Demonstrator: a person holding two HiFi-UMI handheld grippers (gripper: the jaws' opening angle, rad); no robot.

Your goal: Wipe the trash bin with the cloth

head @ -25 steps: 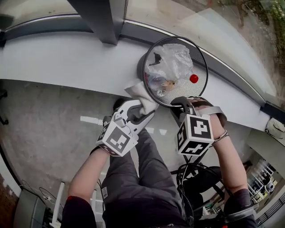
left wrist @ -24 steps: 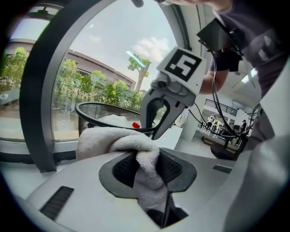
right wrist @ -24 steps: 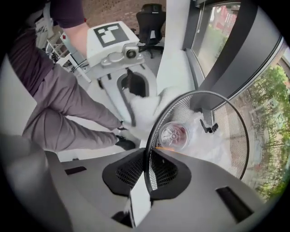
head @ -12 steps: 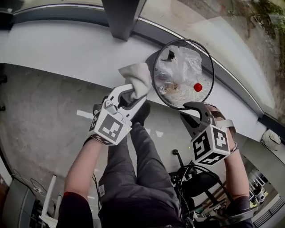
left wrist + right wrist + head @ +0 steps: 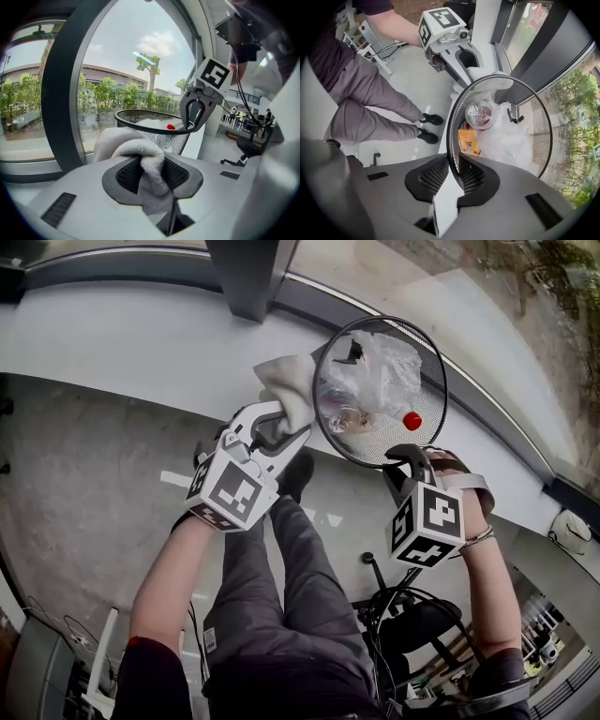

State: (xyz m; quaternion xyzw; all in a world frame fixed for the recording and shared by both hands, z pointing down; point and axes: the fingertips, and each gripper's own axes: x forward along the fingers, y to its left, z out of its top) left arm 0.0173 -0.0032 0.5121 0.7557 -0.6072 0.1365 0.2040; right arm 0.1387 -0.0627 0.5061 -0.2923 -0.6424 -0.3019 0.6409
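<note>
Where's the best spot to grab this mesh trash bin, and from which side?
Take the trash bin by its thin rim, on the side nearest you, one of the fingers inside and one outside. Its body is too wide to span, and the cloth sits at the left side. The right gripper is closing there, rim between its fingers.

Your cloth (image 5: 286,390) is white terry. The trash bin (image 5: 375,448) is black wire mesh with a solid black rim. Inside it you have a clear, whitish plastic bag (image 5: 380,367), a red cap (image 5: 411,420) and an orange-yellow packet (image 5: 468,140). Your left gripper (image 5: 284,423) is pale grey with dark cross-hatched pads, and its cube is patterned in black-and-white squares. Your trousers (image 5: 300,615) are grey, your shoes (image 5: 298,474) black.
</note>
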